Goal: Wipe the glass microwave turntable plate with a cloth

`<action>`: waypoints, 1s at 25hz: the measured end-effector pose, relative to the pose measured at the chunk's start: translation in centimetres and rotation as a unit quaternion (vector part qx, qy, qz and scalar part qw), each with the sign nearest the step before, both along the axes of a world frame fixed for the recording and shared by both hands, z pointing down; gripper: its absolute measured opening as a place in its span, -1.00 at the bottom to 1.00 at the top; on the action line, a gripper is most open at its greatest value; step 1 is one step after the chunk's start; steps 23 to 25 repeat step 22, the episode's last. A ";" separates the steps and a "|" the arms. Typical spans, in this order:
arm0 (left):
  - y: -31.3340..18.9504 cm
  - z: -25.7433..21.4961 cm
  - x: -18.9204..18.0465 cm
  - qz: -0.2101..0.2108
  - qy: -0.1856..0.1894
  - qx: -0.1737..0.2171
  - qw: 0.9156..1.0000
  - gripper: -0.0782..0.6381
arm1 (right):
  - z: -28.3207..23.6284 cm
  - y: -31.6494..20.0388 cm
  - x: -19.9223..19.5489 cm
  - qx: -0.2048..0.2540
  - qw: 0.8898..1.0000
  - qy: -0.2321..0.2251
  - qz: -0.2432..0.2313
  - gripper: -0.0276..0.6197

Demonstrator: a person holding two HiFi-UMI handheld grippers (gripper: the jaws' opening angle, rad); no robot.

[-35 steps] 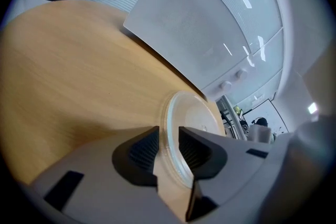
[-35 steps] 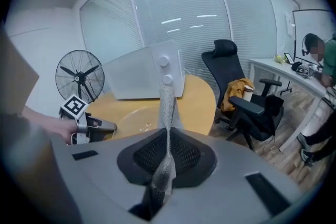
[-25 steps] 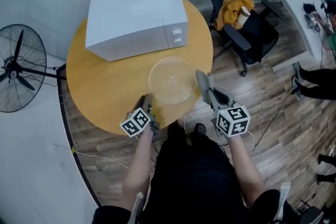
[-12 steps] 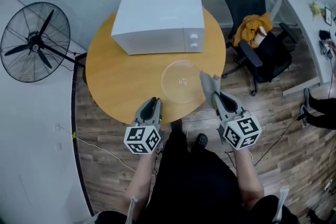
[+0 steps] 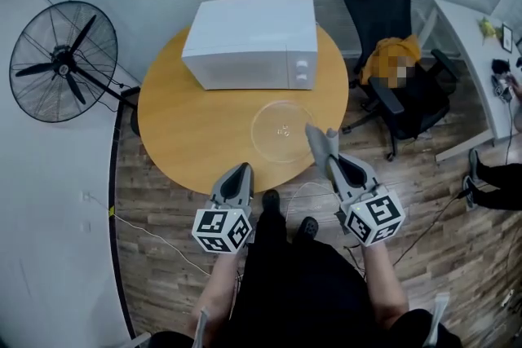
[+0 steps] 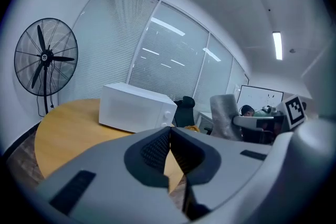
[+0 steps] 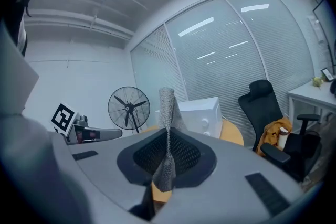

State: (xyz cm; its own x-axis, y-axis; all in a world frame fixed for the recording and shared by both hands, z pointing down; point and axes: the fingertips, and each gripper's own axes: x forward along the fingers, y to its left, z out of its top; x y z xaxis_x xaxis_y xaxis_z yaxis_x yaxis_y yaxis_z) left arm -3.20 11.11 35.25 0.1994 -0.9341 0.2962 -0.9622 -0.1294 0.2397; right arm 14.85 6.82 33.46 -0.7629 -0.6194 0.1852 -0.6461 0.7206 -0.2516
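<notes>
The left tongs (image 5: 239, 169) are together and empty. The right tongs (image 5: 329, 152) are clamped on the cloth (image 5: 317, 139). The plate (image 5: 277, 130) lies on the worktop (image 5: 188, 134), near the microwave (image 5: 249, 41).

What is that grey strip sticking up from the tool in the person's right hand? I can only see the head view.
Observer: It is a grey textured cloth. The right gripper view shows the right gripper with its fingers shut on the cloth, whose end pokes up past them.
Visitor: Does the left tool hold anything?
Observer: No. The left gripper view shows the left gripper with its fingers closed together and nothing between them.
</notes>
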 end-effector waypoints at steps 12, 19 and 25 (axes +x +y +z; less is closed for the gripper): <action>1.5 -1.2 1.4 0.008 -0.018 0.017 1.000 -0.79 | -0.3 2.2 0.2 0.009 1.000 -0.001 -0.018 -0.84; 2.0 -0.5 1.7 0.003 -0.025 0.007 1.000 -0.79 | 0.5 2.5 0.5 0.007 1.000 0.009 -0.023 -0.84; 1.9 -0.5 2.1 0.009 -0.023 0.014 1.000 -0.79 | 0.6 2.3 0.7 0.007 1.000 0.011 -0.022 -0.84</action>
